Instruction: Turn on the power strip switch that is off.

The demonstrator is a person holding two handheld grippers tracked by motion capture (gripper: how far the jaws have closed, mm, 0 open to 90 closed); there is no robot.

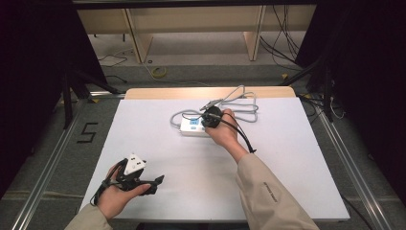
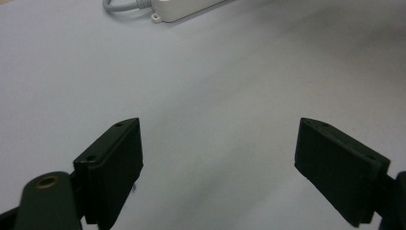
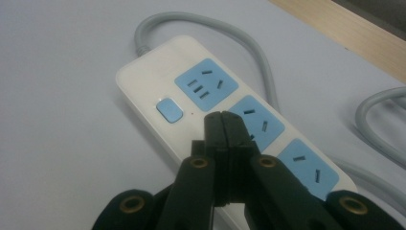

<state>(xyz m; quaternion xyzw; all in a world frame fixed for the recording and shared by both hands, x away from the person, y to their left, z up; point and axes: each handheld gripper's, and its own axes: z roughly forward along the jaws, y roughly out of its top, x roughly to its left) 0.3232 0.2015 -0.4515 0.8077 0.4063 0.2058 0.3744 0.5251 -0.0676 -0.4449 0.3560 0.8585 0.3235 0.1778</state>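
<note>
Right gripper (image 3: pixel 224 120) jaws together, poised just beside blue switch (image 3: pixel 170 110) of power strip (image 3: pixel 143 81); probably pressing next: push straight down, gently; left gripper (image 2: pixel 218 158) apart, idle

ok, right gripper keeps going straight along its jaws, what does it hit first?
Most likely the power strip. The right gripper, jaws shut, points at the strip's top face beside the blue switch, near the middle socket. Whether the tips already touch it is unclear.

Power strip (image 3: pixel 230 120) is moulded in white, with socket faces and switch button (image 3: pixel 169 110) done in light blue. Cable (image 3: pixel 258 52) is sheathed in grey. Table (image 1: pixel 287 158) is covered in white; both grippers' jaws are finished black.
</note>
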